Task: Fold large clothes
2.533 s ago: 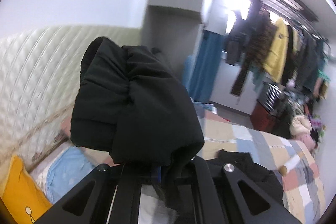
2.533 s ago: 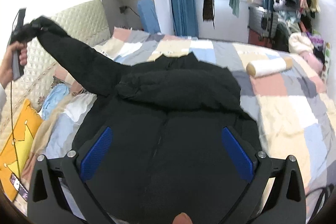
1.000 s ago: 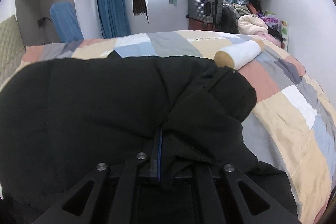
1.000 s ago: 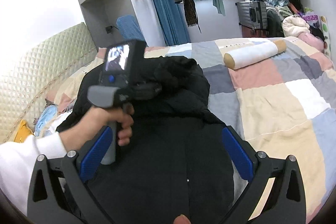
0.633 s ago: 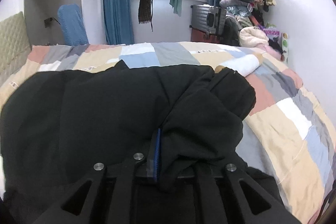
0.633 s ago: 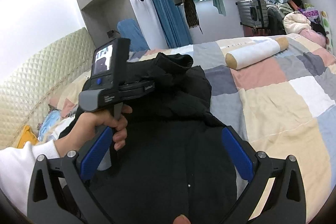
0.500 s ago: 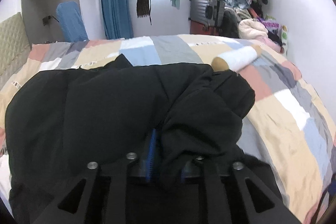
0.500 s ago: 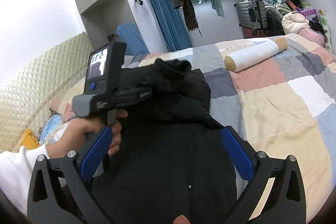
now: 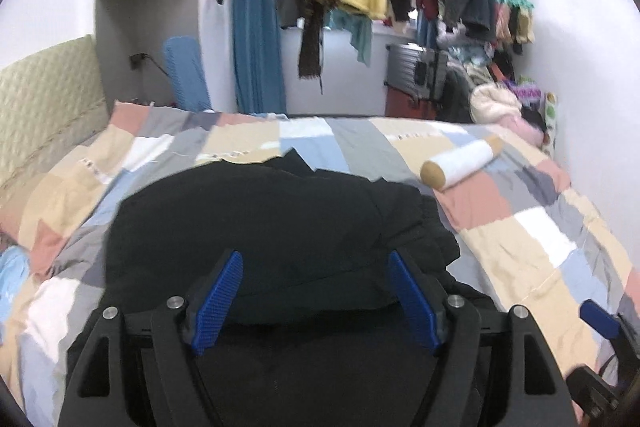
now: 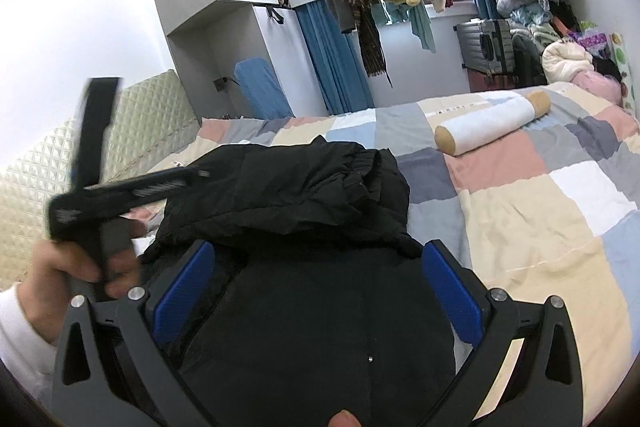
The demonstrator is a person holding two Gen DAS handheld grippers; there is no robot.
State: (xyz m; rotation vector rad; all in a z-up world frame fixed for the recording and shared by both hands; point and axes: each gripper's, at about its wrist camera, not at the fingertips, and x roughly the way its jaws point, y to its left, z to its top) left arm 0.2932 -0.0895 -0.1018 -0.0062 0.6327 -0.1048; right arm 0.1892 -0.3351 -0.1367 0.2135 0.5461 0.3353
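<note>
Released since half a second ago: sleeve (image 10: pixel 320 183) of black jacket (image 10: pixel 304 307), formerly pinched in left gripper (image 9: pixel 316 291), now lying folded across the jacket's upper body, its gathered cuff toward the bolster (image 10: pixel 488 129); left gripper stands wide, nothing between its blue pads, drawn back above the garment. Right gripper (image 10: pixel 316 291): wide, empty, hovering over the jacket's lower front, probably waiting for the next fold. Jacket location: spread on patchwork quilt (image 10: pixel 540 227) of the bed, flat so that remaining folds, likely the other sleeve and hem, can be laid over it.
</note>
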